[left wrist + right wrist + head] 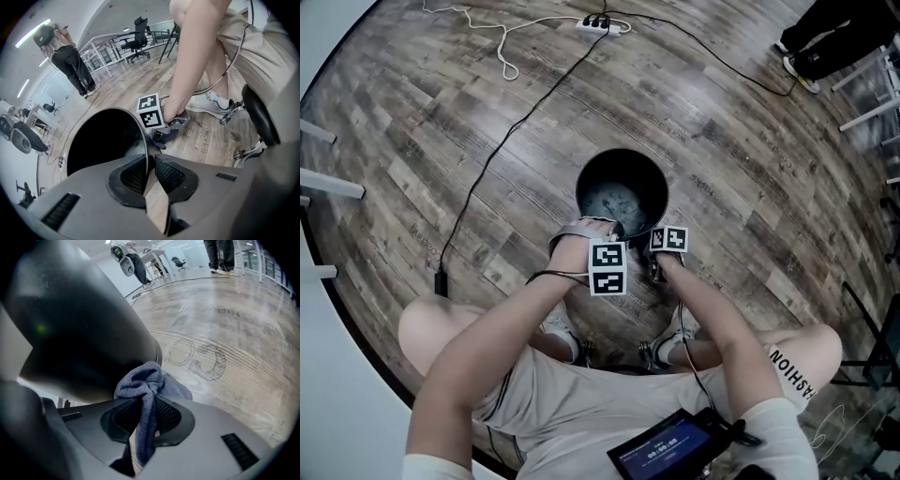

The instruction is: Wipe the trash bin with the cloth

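Observation:
A black round trash bin (622, 192) stands open on the wood floor in front of my knees. My left gripper (598, 227) is shut on the bin's near rim (146, 152), one pad inside the wall and one outside. Just right of it, my right gripper (654, 251) is low beside the bin. It is shut on a blue-grey cloth (147, 385), which bunches out of the jaws and touches the bin's outer wall (79, 324). The left gripper view shows the right gripper's marker cube (151, 111) against the bin's side.
A black cable (506, 141) runs across the floor left of the bin to a power strip (605, 26) at the back. A person (834, 33) stands at the far right. My feet (565, 335) and a stool's casters (243, 112) are close behind the bin.

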Demonstrator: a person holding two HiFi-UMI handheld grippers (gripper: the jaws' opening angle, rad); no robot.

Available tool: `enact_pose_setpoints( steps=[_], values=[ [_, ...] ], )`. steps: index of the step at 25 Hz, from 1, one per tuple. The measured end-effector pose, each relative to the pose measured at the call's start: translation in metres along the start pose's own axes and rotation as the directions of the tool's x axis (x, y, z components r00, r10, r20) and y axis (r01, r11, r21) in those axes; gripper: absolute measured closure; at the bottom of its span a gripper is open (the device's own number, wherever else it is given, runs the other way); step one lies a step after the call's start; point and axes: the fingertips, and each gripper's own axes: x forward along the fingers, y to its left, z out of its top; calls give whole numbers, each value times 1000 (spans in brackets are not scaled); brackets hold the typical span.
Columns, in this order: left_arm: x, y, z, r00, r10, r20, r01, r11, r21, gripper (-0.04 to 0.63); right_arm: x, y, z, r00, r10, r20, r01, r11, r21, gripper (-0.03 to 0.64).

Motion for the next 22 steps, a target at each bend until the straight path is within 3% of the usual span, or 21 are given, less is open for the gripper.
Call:
enact_pose_setpoints(
  steps=[4,7,12,17,22],
  values=[
    [-4,-6,1,999,-35,5,35,999,21,525,-32,9,-2,999,-27,-31,25,998,-55,552],
    [-7,-3,-10,999,-15,-52,20,996,92,479,-67,27,-2,999,-4,-41,-1,993,-122,552],
    [-4,0,-39,990,21,-138,1,988,155,479,-134,63,2,998,60,-10,-61,987,-150,552],
    [-2,4,-40,990,38,-137,-21,993,120,500,-179,100,9,991,125,40,-118,982,-147,552],
    [-3,0,-36,992,8,-127,3,996,88,506,-182,124,18,985,158,69,-146,977,-153,552]
  ],
)
